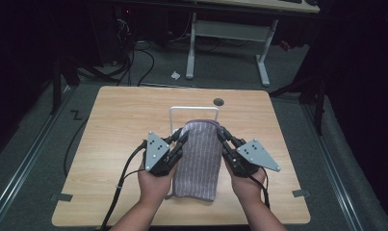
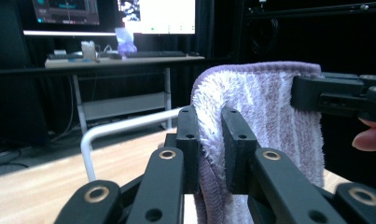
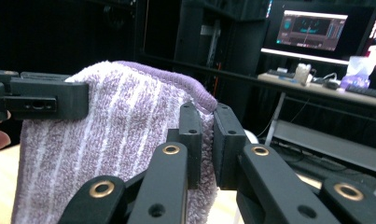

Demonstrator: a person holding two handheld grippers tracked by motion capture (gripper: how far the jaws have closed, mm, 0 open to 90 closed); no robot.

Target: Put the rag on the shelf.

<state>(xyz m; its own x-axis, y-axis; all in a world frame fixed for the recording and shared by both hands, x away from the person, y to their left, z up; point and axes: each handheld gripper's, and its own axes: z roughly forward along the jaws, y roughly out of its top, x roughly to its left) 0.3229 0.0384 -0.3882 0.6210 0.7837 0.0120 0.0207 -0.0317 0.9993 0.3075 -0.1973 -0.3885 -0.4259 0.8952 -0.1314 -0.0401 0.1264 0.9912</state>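
Both tongs are clamped on the towel [image 1: 197,159]: our left gripper [image 1: 180,140] pinches its left top corner and our right gripper [image 1: 222,134] pinches the right top corner, the cloth squeezed between each pair of black jaws. We hold the purple striped towel up above the wooden table [image 1: 119,144], its top edge stretched between the two grippers and just in front of the white rack [image 1: 194,109], while the lower end droops toward us near the table's front edge. We judge the step in hand to be carrying the towel over the rack's bar. To do it well, we keep both pinches firm, keep the top edge taut and level so the cloth does not sag in the middle, lift high enough for the edge to clear the bar, then move both hands forward together.
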